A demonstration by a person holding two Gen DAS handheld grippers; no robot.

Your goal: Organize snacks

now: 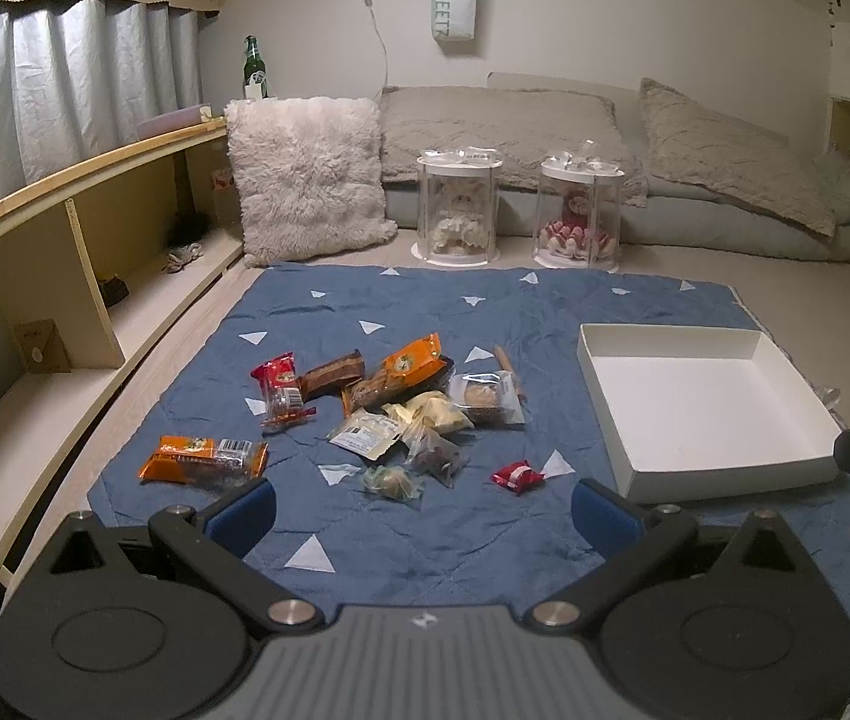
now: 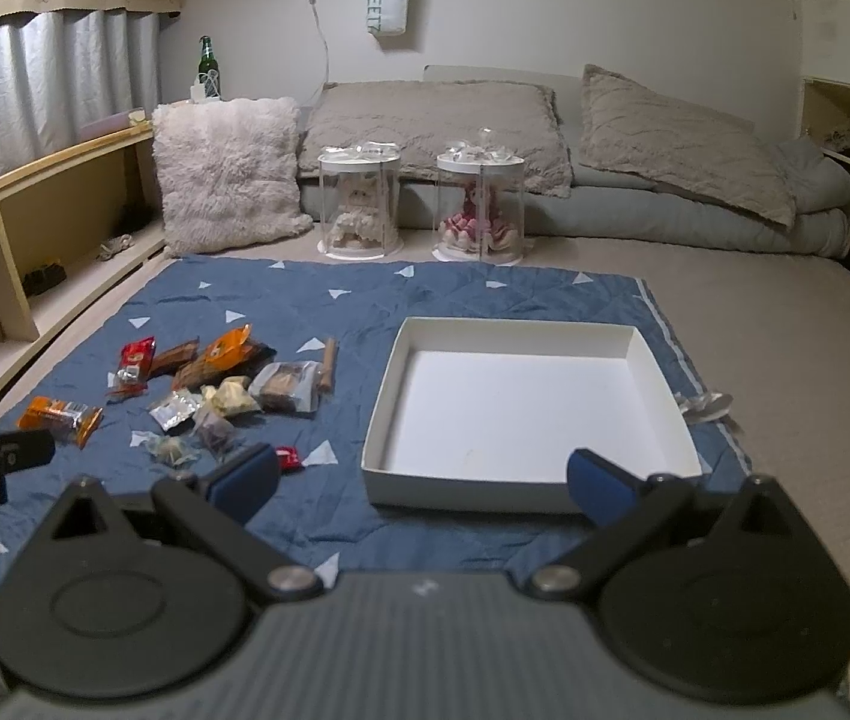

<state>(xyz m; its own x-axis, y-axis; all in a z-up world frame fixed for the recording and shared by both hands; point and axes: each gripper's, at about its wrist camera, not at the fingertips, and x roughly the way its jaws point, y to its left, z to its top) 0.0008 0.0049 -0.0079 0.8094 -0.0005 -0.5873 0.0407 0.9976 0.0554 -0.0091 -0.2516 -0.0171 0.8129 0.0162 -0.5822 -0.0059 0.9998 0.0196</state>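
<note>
Several wrapped snacks (image 1: 389, 405) lie scattered on a blue quilted mat (image 1: 425, 534), among them an orange packet (image 1: 203, 459) at the near left and a small red packet (image 1: 517, 476). An empty white box (image 1: 706, 462) sits to their right. My left gripper (image 1: 425, 510) hovers open above the mat, just short of the snacks, holding nothing. In the right wrist view the snacks (image 2: 209, 390) lie to the left of the white box (image 2: 466, 489). My right gripper (image 2: 425, 483) is open in front of the box's near wall, holding nothing.
Two clear cylinder cases with dolls (image 1: 459, 210) (image 1: 580, 216) stand behind the mat, with a fluffy pillow (image 1: 308, 180) and grey bedding (image 1: 724, 168) beyond. A wooden shelf (image 1: 65, 228) runs along the left. A spoon-like object (image 2: 706, 405) lies right of the box.
</note>
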